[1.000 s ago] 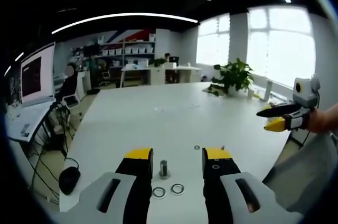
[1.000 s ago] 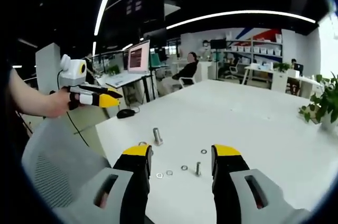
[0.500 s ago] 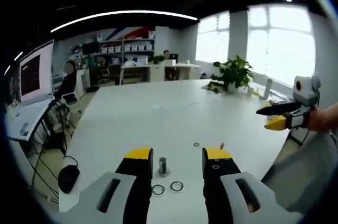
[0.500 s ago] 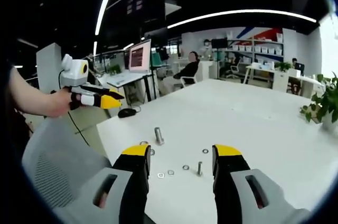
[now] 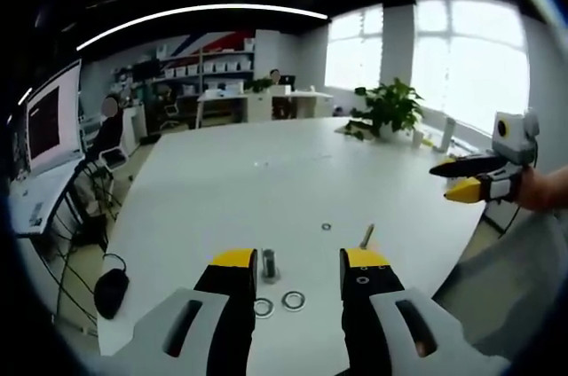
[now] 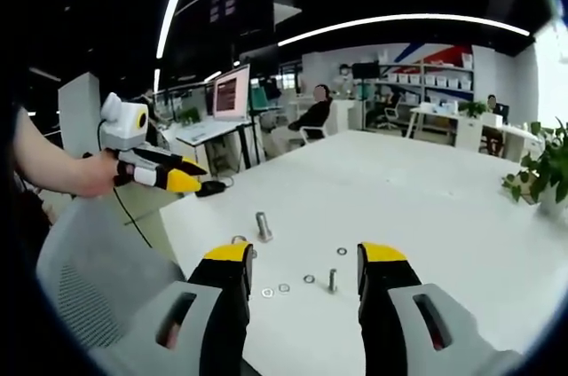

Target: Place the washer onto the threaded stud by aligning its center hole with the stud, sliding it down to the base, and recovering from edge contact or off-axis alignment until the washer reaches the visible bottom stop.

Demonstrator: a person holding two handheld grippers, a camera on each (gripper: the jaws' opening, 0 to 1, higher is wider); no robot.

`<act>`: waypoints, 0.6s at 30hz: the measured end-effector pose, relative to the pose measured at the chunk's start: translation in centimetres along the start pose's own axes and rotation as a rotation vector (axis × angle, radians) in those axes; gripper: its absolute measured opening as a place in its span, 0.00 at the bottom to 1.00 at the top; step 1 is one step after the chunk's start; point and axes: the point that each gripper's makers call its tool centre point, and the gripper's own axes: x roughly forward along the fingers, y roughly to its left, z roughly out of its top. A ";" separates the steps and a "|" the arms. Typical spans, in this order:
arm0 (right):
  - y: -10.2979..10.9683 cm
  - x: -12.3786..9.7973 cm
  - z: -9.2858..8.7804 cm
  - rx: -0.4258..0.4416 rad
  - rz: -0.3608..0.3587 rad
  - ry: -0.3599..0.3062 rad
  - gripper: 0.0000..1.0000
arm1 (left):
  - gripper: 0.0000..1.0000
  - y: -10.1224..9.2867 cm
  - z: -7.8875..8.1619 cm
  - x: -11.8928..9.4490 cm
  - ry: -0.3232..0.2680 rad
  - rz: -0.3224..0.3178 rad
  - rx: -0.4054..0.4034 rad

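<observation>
On the white table (image 5: pixel 266 190) a thick threaded stud (image 5: pixel 269 263) stands upright, just inside my left gripper's (image 5: pixel 298 270) left jaw tip. Two large washers (image 5: pixel 264 308) (image 5: pixel 293 301) lie flat in front of it between the open jaws. In the right gripper view the same stud (image 6: pixel 263 225) stands beyond my open right gripper (image 6: pixel 306 261), with a washer (image 6: pixel 238 239) beside its base. Neither gripper holds anything. A hand holds the left gripper (image 6: pixel 169 176) off the table's edge, apart from the stud.
A thin small bolt (image 6: pixel 331 280) stands among several small washers (image 6: pixel 284 287). The same bolt (image 5: pixel 366 235) and a small washer (image 5: pixel 326 227) lie further out. My right gripper (image 5: pixel 470 183) hovers past the table's right edge. A potted plant (image 5: pixel 386 114) sits far back. A mouse (image 5: pixel 111 292) lies on a side desk.
In the right gripper view the left gripper has tipped its jaws slightly downward. The left gripper view has shifted a little with that tilt. The stud and washers have not moved.
</observation>
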 end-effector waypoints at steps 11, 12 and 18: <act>-0.4 -0.1 -0.2 0.020 -0.012 0.007 0.50 | 0.34 0.5 -3.4 1.6 0.149 -0.002 -0.062; -0.4 -0.1 -0.2 0.021 -0.011 0.006 0.50 | 0.34 0.5 -3.6 1.7 0.156 -0.006 -0.069; -0.2 0.0 -0.2 0.013 -0.005 0.007 0.50 | 0.34 0.5 -4.8 2.4 0.221 -0.014 -0.089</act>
